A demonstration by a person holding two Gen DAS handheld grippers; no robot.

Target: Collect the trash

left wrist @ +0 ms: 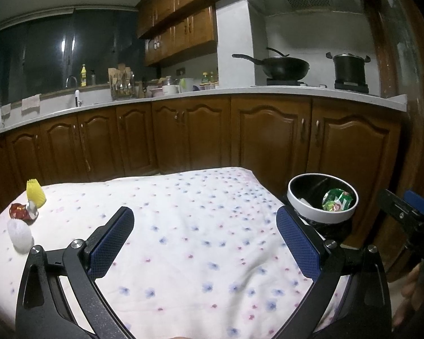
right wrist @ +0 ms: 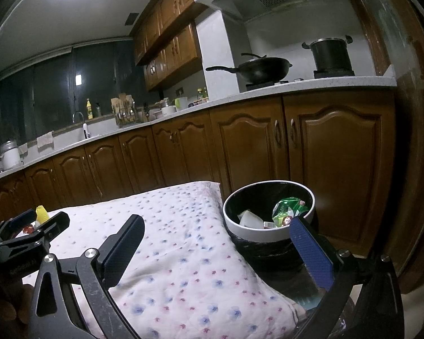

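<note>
A table under a white floral cloth (left wrist: 183,226) fills the foreground. At its far left lie a yellow wrapper (left wrist: 35,193), a red foil wrapper (left wrist: 19,211) and a white crumpled ball (left wrist: 20,236). A round bin with a white rim (left wrist: 322,217) stands off the table's right edge, with a green packet (left wrist: 337,199) inside; it also shows in the right wrist view (right wrist: 268,233). My left gripper (left wrist: 205,243) is open and empty over the cloth. My right gripper (right wrist: 217,250) is open and empty, over the table's right edge beside the bin.
Brown kitchen cabinets (left wrist: 240,132) run behind the table under a white counter (left wrist: 268,91). A wok (left wrist: 282,66) and a pot (left wrist: 349,69) stand on the stove. A dark wooden door frame (left wrist: 395,56) rises at the right.
</note>
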